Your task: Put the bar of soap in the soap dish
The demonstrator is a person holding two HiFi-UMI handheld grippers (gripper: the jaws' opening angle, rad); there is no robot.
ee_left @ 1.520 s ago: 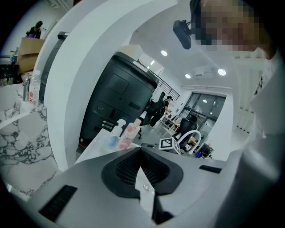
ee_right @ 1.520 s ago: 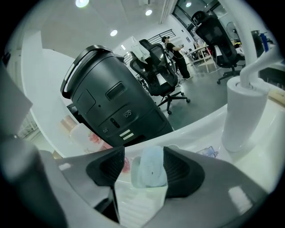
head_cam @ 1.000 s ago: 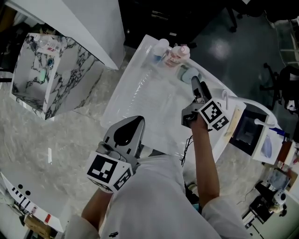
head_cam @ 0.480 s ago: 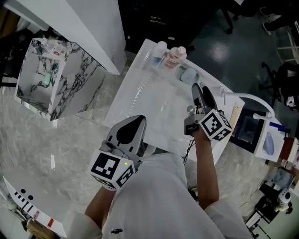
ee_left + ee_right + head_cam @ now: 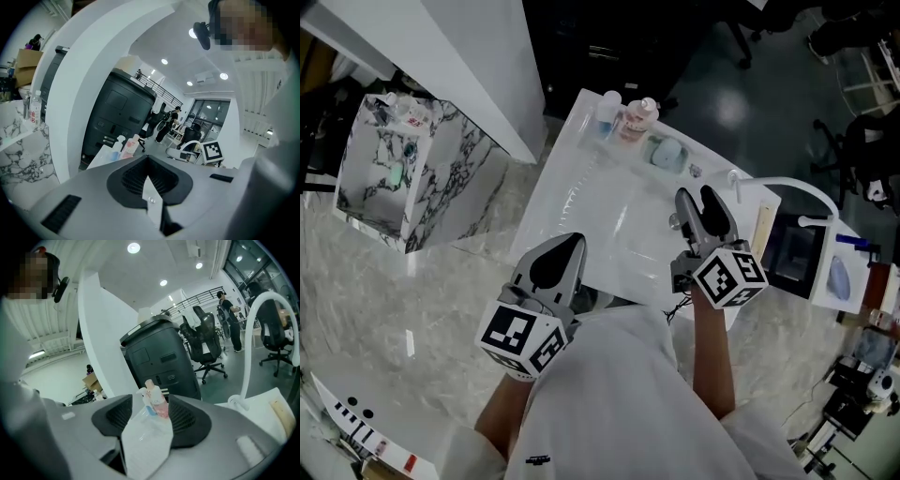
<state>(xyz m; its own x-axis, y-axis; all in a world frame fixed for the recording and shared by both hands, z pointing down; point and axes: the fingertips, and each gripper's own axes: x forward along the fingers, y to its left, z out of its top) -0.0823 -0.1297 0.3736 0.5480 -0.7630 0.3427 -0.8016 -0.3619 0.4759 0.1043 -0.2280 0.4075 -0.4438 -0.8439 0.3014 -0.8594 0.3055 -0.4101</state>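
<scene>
A pale green bar of soap [image 5: 667, 152] lies in a soap dish at the far end of the white basin [image 5: 609, 225], beside two bottles [image 5: 623, 112]. My right gripper [image 5: 697, 196] hovers over the basin's right side, a short way nearer me than the soap, open with nothing between its fingers. The right gripper view looks between the parted jaws of that gripper [image 5: 149, 414] at the bottles [image 5: 155, 404]; the soap does not show there. My left gripper [image 5: 569, 242] stays at the basin's near edge, shut and empty. In the left gripper view its jaws [image 5: 147, 161] meet.
A marbled box [image 5: 394, 178] holding small items stands to the left. A white curved faucet [image 5: 787, 187] arcs over the basin's right end, with a dark tray [image 5: 789, 255] beyond it. Office chairs and a black machine [image 5: 157, 357] stand behind the bottles.
My right gripper has pulled back from the soap dish toward me, leaving the soap there. The left gripper has hardly moved.
</scene>
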